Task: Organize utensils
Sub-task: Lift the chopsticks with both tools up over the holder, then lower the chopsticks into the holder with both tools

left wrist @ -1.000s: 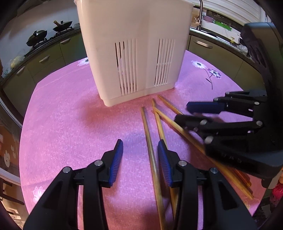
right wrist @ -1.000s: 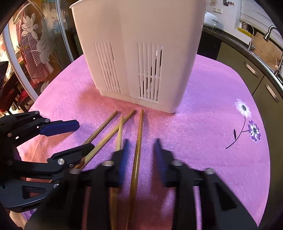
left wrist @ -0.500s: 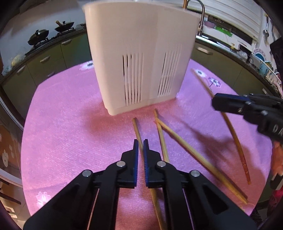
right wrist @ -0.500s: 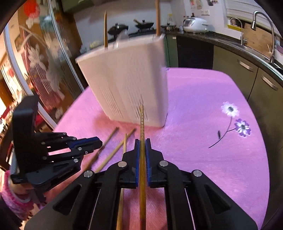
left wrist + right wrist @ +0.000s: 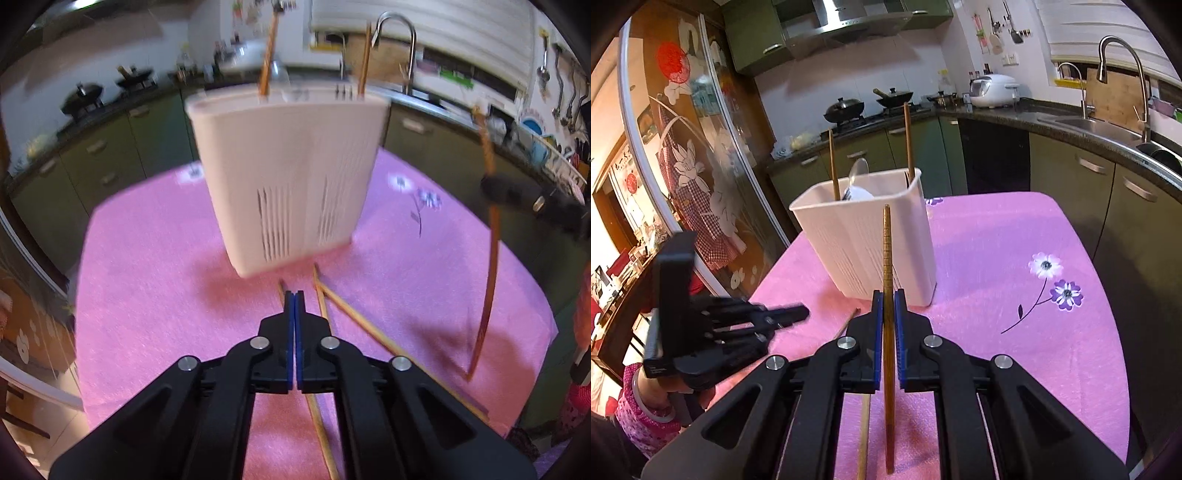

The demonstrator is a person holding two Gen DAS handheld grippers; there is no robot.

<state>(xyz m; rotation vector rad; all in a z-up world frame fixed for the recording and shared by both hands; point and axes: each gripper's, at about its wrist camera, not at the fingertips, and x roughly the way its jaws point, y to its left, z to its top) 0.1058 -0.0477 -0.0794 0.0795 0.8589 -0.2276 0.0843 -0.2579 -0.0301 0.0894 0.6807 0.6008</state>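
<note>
on a pink-clothed kitchen table (image 5: 1015, 369), white utensil caddy (image 5: 864, 247) standing at the far middle, two chopsticks and a pale spoon already upright inside. right gripper (image 5: 888, 295) raised near the caddy, pads clamped tight on one brown chopstick (image 5: 886, 243), ridged tip pointing up and forward toward the rim, tail hanging below the fingers. left gripper (image 5: 294, 295) lower and to the left, fingers pressed fully together; whether the chopstick (image 5: 282, 286) poking out just beyond its tips is pinched or merely lying underneath cannot be told through the blur. two more chopsticks (image 5: 354, 321) flat on the cloth just right of it, crossing close to the caddy's base.

likely handling: light, stiff, slender wood, smooth enough to swivel or slide in a two-pad pinch. best taken near mid-length, across the narrow width, so neither end droops. held stick gripped roughly at its middle, leaving a long free end to steer over the rim. caddy light plastic, probably easy to nudge or tip if struck from the side.
</note>
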